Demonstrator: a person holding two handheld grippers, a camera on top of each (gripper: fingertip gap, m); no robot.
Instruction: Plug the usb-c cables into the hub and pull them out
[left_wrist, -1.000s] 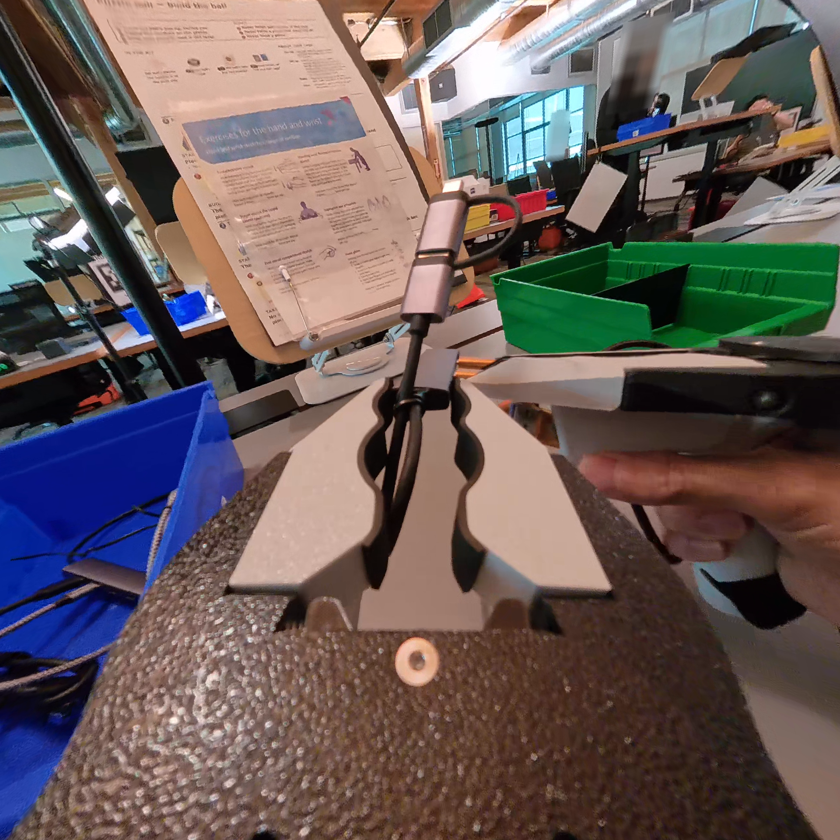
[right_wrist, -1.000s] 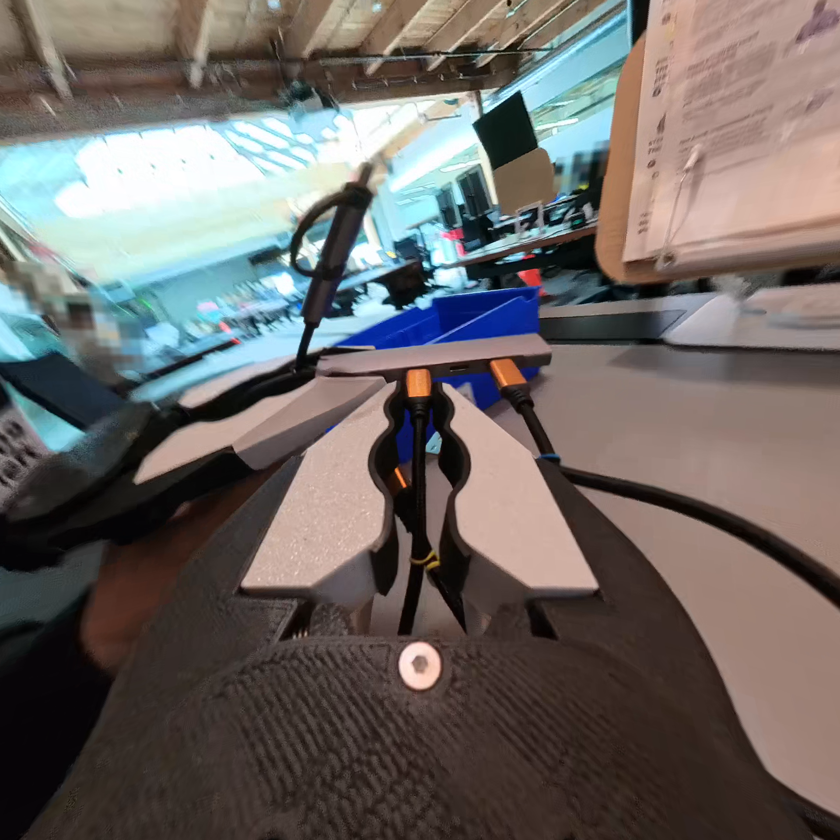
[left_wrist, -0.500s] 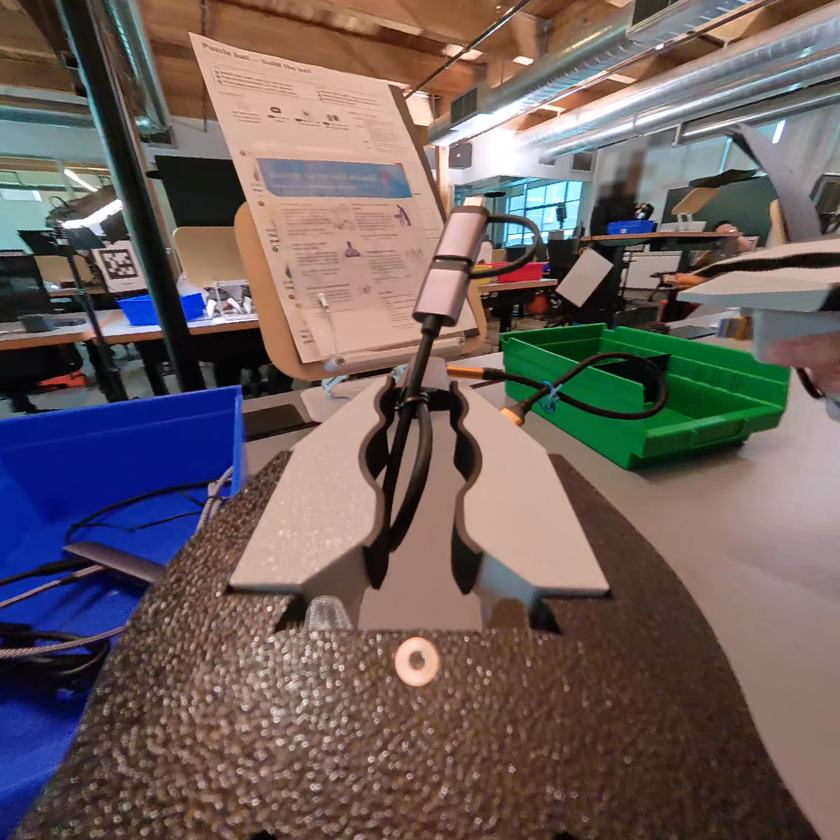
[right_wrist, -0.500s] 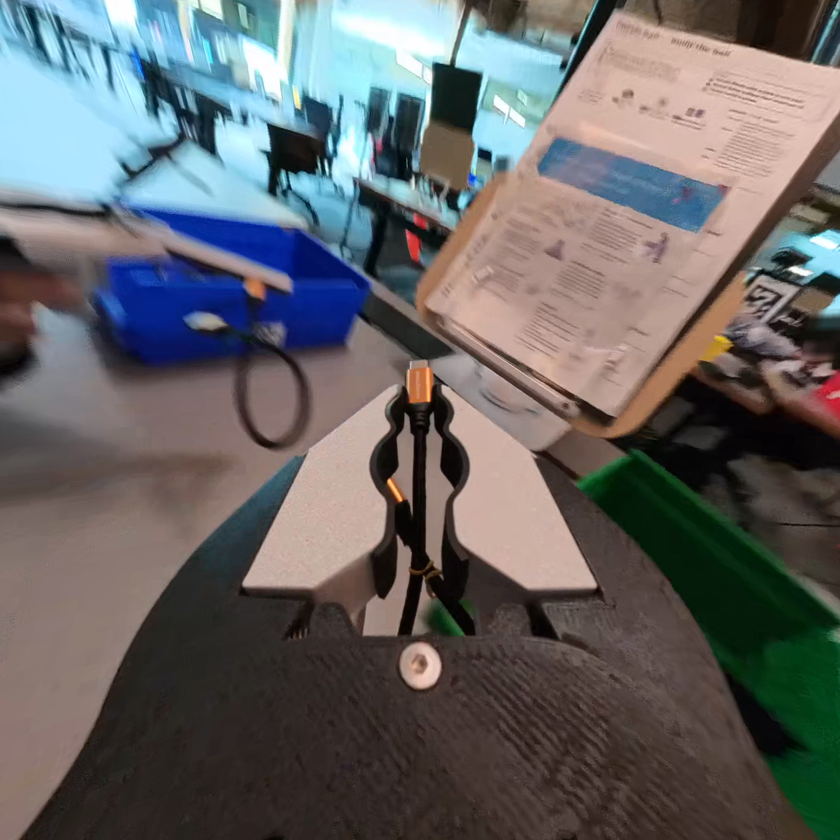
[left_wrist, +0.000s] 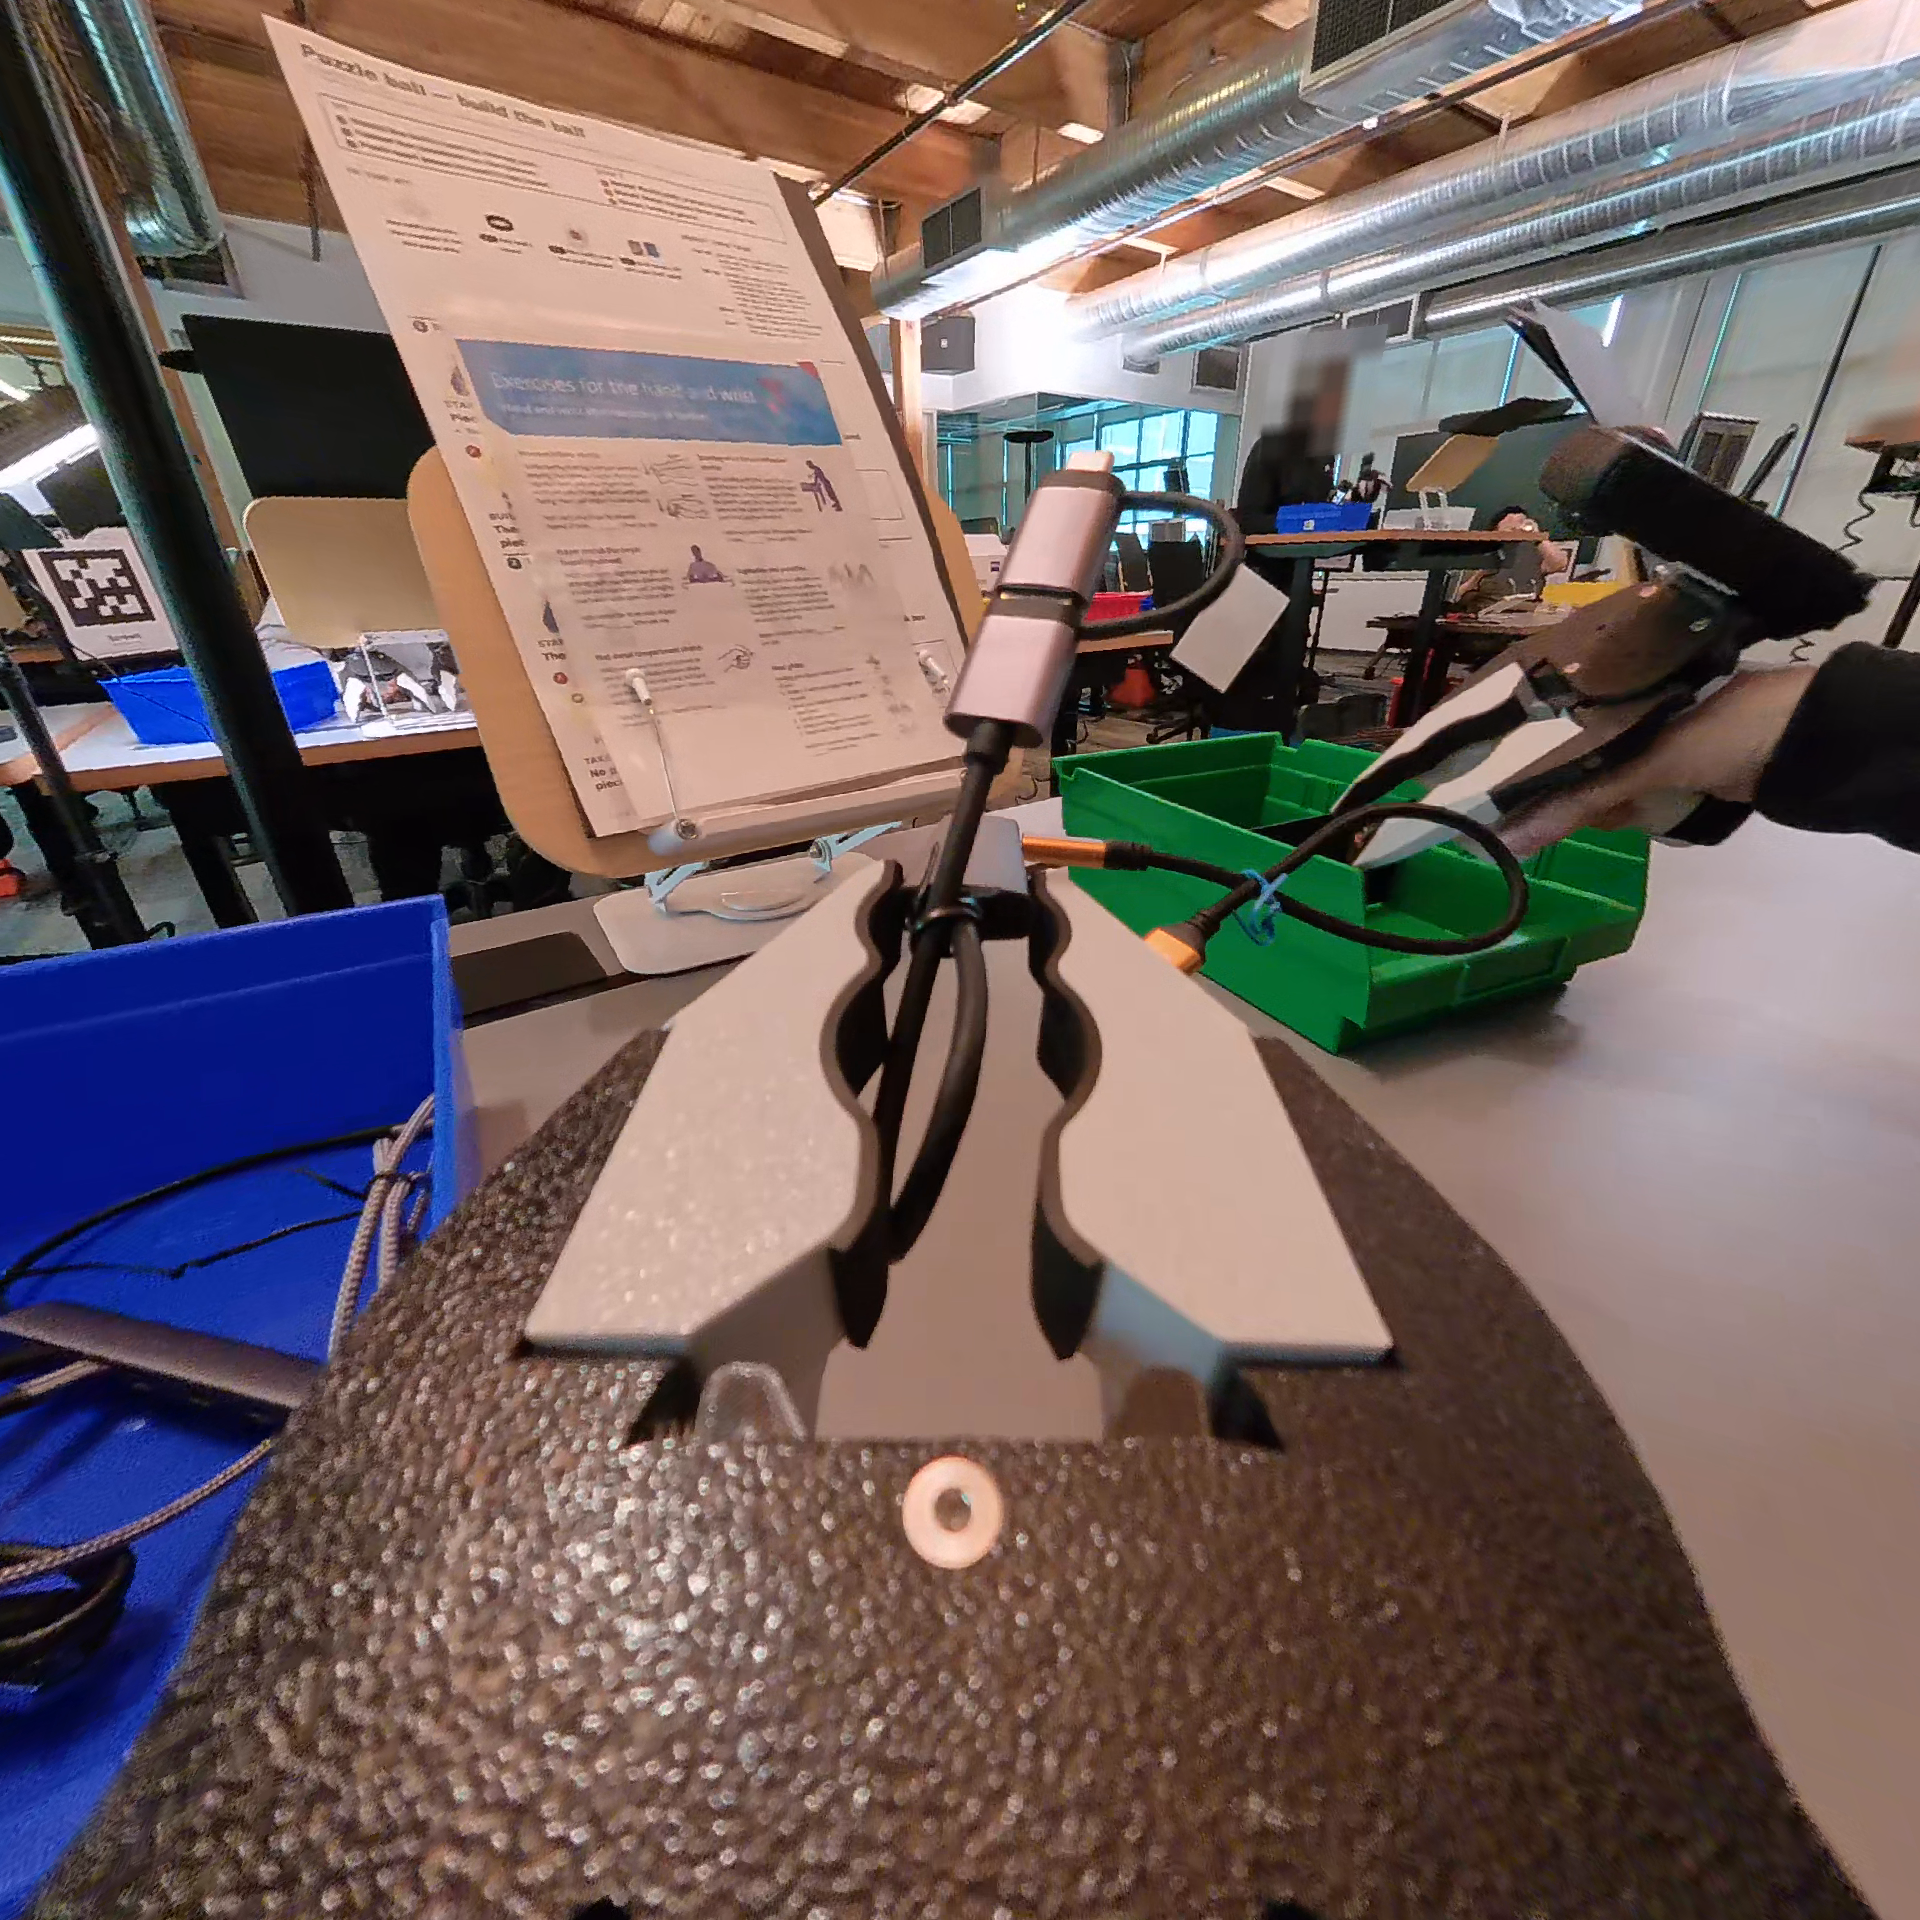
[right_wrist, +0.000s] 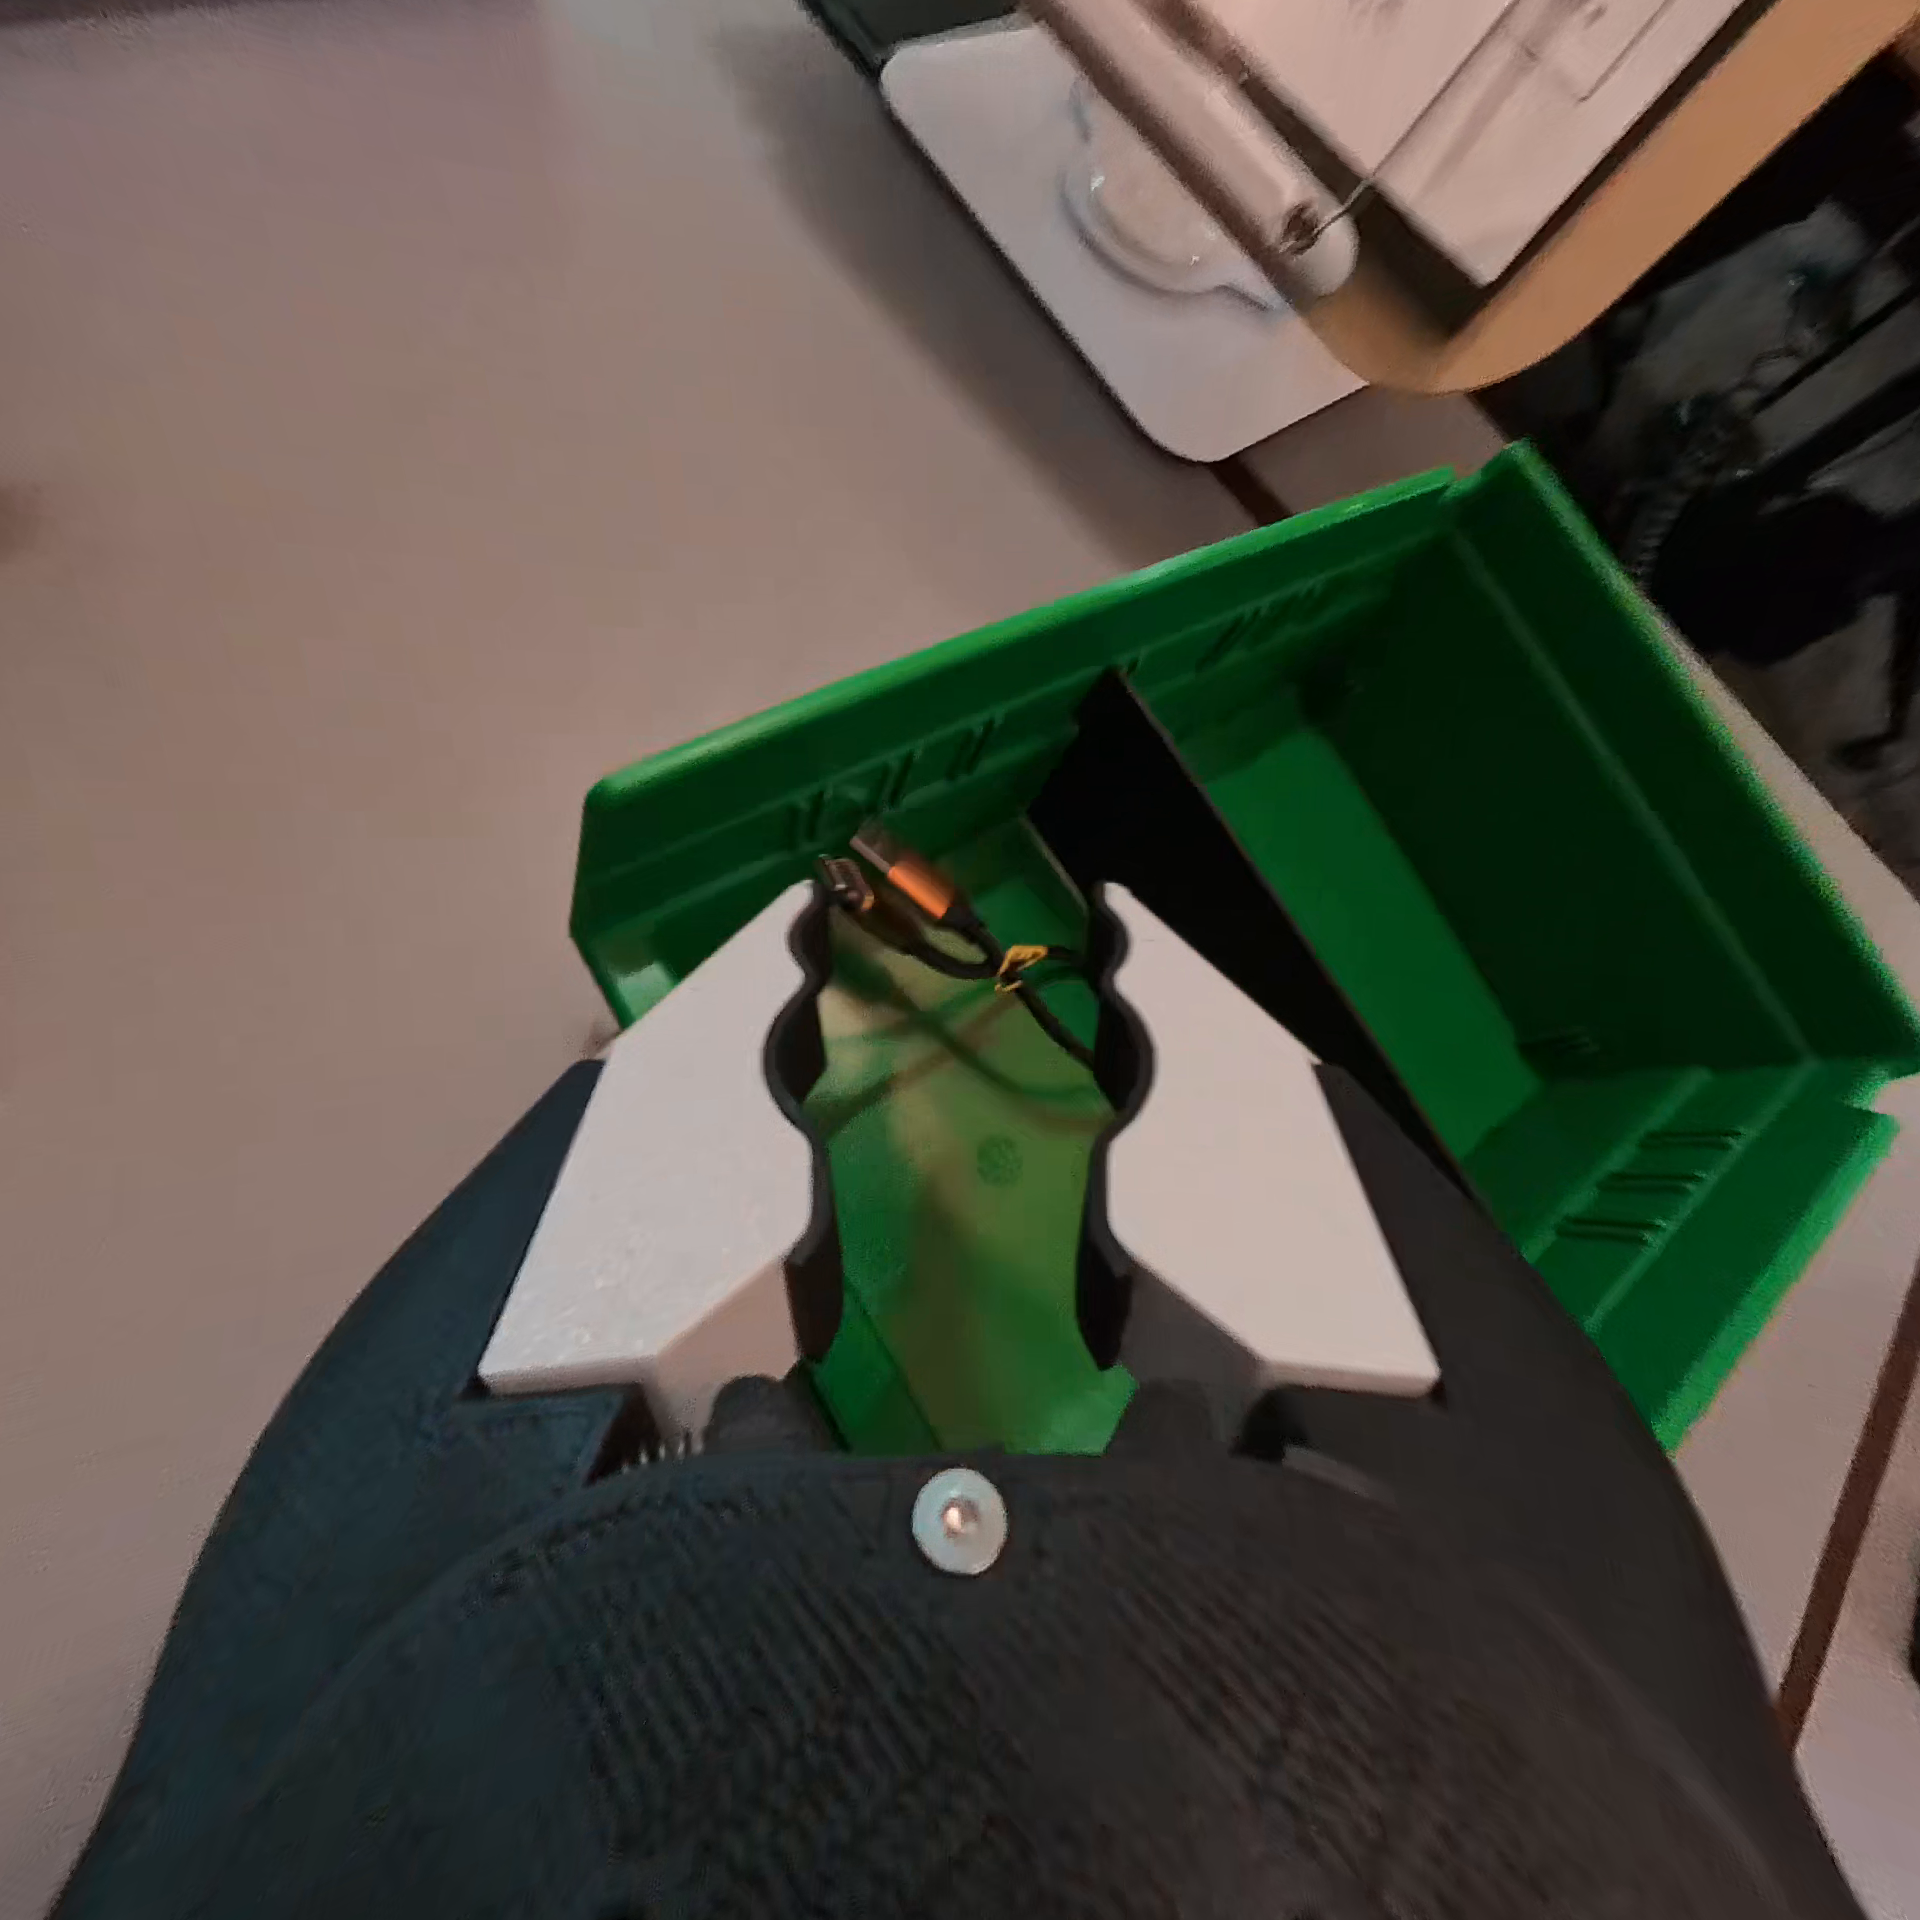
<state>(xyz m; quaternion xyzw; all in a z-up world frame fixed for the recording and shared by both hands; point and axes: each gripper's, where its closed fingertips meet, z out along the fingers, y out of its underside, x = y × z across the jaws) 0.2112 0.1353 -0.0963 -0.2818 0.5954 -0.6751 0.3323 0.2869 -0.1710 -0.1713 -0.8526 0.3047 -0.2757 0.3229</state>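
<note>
My left gripper (left_wrist: 966, 894) is shut on the grey hub (left_wrist: 1000, 834) and holds it above the table. The hub's own black lead with a grey adapter (left_wrist: 1029, 623) sticks up from it. One black cable (left_wrist: 1351, 925) has an orange plug (left_wrist: 1070, 852) in the hub's right side, and its other orange end hangs free. My right gripper (right_wrist: 956, 904) is open over the near compartment of the green bin (right_wrist: 1039, 644). A second orange-plugged cable (right_wrist: 914, 888) lies loose in that compartment. The right gripper also shows in the left wrist view (left_wrist: 1382, 821).
A blue bin (left_wrist: 208, 1091) with cables and another hub sits at the left. A document stand (left_wrist: 644, 520) stands behind, beside a black pole (left_wrist: 135, 468). A black divider (right_wrist: 1195, 862) splits the green bin. The grey table (left_wrist: 1662, 1143) lies between. There is about 35 centimetres between the tips of the two grippers.
My right gripper pulled one orange-plugged cable out of the hub, carried it right to the green bin and opened, letting it go. My left gripper kept hold of the hub.
</note>
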